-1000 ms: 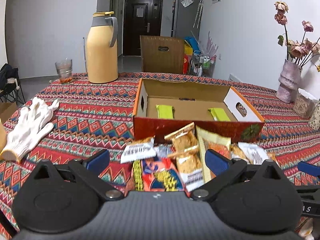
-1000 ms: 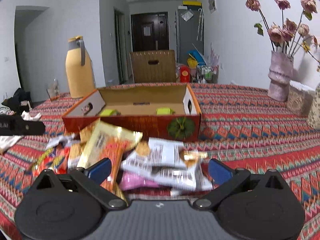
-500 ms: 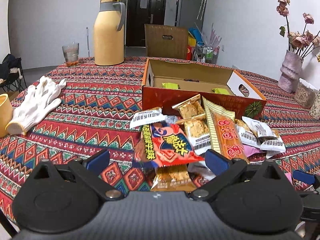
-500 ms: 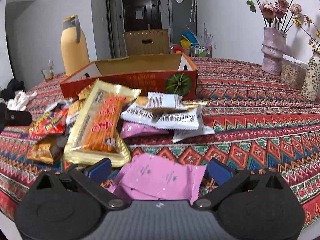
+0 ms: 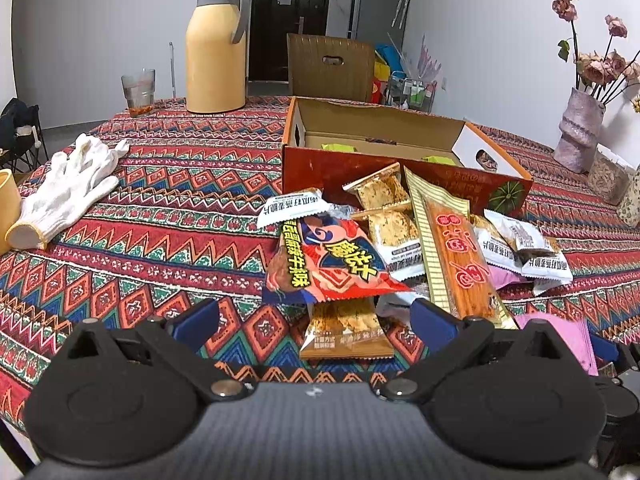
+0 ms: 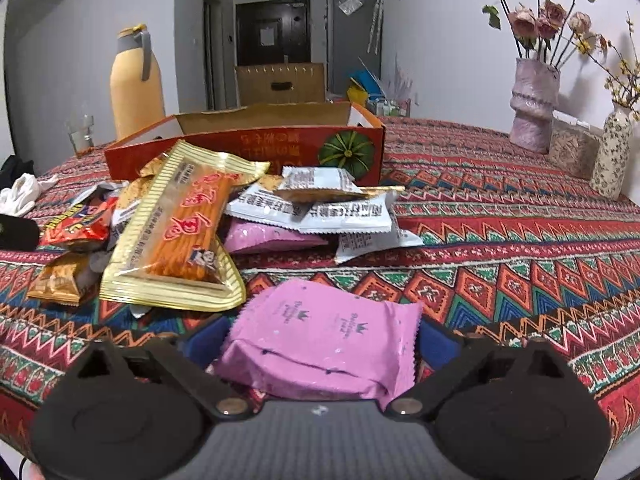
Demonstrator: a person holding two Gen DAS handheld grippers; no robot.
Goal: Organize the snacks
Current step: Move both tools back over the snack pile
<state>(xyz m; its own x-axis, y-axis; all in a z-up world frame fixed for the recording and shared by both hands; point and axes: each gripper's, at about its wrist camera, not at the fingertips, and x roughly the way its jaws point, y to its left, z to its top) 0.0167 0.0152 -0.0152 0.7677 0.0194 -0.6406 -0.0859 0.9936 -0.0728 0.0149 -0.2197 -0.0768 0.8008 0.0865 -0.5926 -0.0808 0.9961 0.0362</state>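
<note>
Pink packet (image 6: 320, 344): lay flat on the patterned tablecloth (image 6: 500, 248) at the near edge, apart from the main pile, squarely between the blue pads of the right gripper (image 6: 320, 340).
Right gripper: jaws were closing around the pink packet; the pads stood at the wrapper's side edges, and whether they already pressed on it could not be told.
Left gripper (image 5: 314, 320): jaws stood wide open, holding nothing; the brown-orange biscuit packet (image 5: 346, 330) lay on the cloth between its pads, touched by neither.
Snack pile: a red-and-blue bag (image 5: 332, 264) overlapped the biscuit packet's far end; a long gold-edged pack of orange sticks (image 6: 176, 232) lay beside it; white sachets (image 6: 344, 216) were stacked over a second pink packet (image 6: 268, 236).
Box (image 5: 400, 168): an open red cardboard box stood just behind the pile, with two green packets (image 5: 338, 147) inside.
Further out: a white glove (image 5: 68, 188) lay left; a yellow thermos jug (image 5: 216, 48) and a glass (image 5: 138, 92) stood behind; a vase of dried roses (image 6: 534, 104) stood right.
</note>
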